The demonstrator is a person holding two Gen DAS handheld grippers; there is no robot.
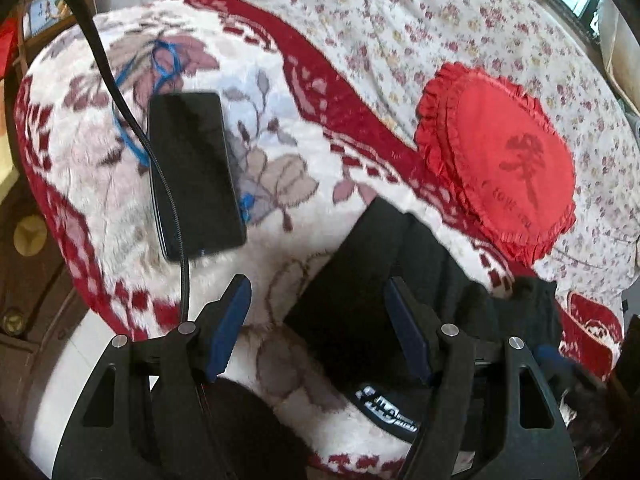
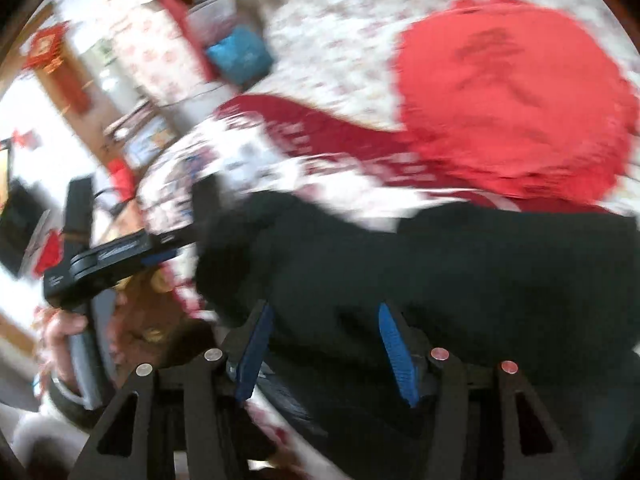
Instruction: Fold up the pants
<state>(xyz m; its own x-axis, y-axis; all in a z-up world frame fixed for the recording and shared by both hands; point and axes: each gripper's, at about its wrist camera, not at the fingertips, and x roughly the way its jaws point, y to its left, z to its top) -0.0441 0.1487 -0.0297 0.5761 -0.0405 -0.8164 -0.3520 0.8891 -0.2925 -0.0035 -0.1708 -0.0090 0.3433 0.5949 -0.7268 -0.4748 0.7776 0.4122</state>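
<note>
Bed w/ floral blanket [image 1: 100,184], sheet [image 1: 400,32]; phone [image 1: 192,176], red cushion [image 1: 500,164].

Both wrist cameras look down from close above the bed, facing forward along their fingers; both share the black fabric pants [image 1: 360,280] [image 2: 440,272] and the red frilled round cushion [image 1: 508,168] [image 2: 516,96].

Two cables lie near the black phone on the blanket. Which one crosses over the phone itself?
The black cable: it runs down along the phone, over its left edge. The thin blue cable loops beside and behind it.
</note>
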